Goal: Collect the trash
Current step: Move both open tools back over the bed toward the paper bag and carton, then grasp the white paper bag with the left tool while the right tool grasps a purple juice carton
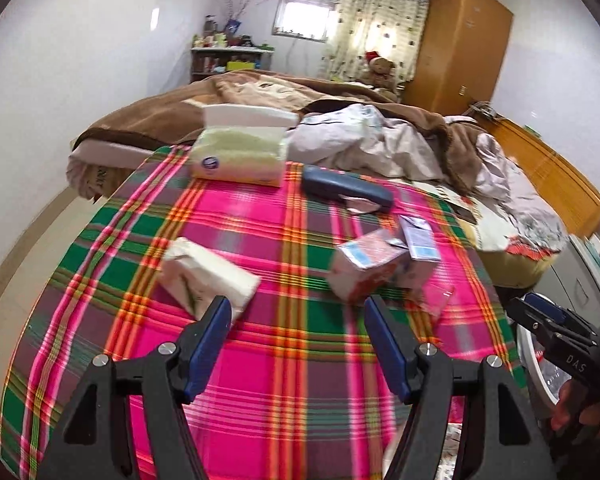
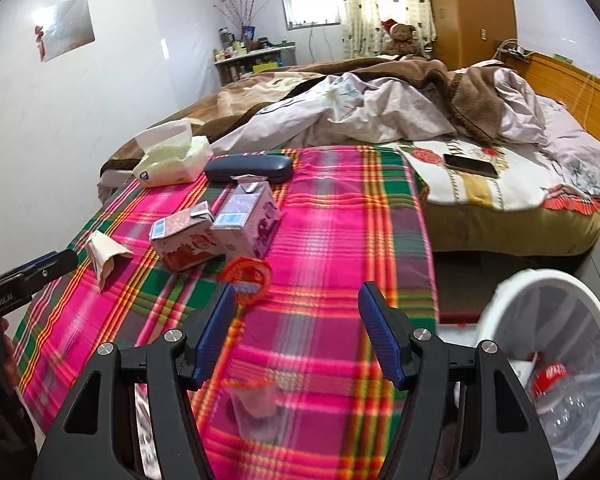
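Note:
On the plaid cloth [image 1: 260,264] lie a pink carton [image 1: 364,268], a purple carton [image 1: 420,244] and a crumpled tissue pack [image 1: 204,276]. My left gripper [image 1: 296,340] is open and empty above the cloth, short of the pink carton. In the right wrist view the pink carton [image 2: 184,236], purple carton [image 2: 248,220], an orange-rimmed clear lid [image 2: 248,276] and a clear plastic cup [image 2: 256,404] show. My right gripper [image 2: 298,328] is open and empty, just past the lid. A white bin [image 2: 556,320] at lower right holds a plastic bottle [image 2: 560,400].
A green tissue box [image 1: 240,152] and a dark blue case [image 1: 346,190] lie at the cloth's far end. A bed with rumpled bedding [image 2: 380,108] and a phone [image 2: 470,165] is beyond. A wooden wardrobe [image 1: 460,40] stands at the back.

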Demonstrator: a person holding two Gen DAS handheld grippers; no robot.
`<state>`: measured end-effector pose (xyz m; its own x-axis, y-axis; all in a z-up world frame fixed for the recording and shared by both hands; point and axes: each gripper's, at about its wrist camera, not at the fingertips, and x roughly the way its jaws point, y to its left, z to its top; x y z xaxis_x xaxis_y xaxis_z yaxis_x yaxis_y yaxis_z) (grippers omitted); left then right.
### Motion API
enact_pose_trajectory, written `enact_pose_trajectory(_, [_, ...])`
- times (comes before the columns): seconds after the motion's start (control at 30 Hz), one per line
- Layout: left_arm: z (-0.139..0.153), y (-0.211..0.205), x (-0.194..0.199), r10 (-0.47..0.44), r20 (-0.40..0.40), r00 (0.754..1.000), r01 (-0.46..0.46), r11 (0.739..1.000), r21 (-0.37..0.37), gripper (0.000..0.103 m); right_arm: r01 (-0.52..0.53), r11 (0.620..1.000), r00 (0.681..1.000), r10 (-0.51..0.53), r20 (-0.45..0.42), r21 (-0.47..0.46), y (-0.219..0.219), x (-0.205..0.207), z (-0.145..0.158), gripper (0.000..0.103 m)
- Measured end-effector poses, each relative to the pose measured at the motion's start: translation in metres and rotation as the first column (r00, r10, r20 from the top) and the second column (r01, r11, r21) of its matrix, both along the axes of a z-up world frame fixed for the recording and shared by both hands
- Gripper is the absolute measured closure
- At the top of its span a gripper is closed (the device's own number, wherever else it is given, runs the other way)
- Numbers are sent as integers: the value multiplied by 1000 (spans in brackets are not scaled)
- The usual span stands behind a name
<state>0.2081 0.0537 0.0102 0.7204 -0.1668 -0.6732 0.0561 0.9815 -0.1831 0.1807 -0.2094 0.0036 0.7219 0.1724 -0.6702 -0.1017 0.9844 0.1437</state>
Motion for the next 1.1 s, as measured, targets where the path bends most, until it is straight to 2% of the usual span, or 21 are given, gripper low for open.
enact_pose_trajectory(0.37, [-13,35,44,80,-49,996,-79,997,20,30,-37,999,999,36,-32,-24,25,49,1,38])
enact_pose_trajectory(0.7, [-40,60,79,182,-149,972,-186,983,-12,29,-35,999,997,36,-67,12,35,89,-2,38])
enact_pose_trajectory(0.77, [-43,60,83,170,-156,973,-178,983,-38,29,-41,999,996,42,-79,17,38,94,-5,38])
enact_pose_trajectory(0.93, [-50,51,95,154,-179,972,-157,988,-6,28,-51,999,992,51,-116,2,45,104,-12,38])
enact_pose_trajectory(1.03, [-55,48,99,138,-191,972,-147,989,-29,28,-47,999,989,46,-141,-1,47,111,-17,38])
enact_pose_trajectory(1.1, [-57,41,101,124,-199,972,-126,992,1,28,-40,999,986,37,-162,-19,48,114,-20,38])
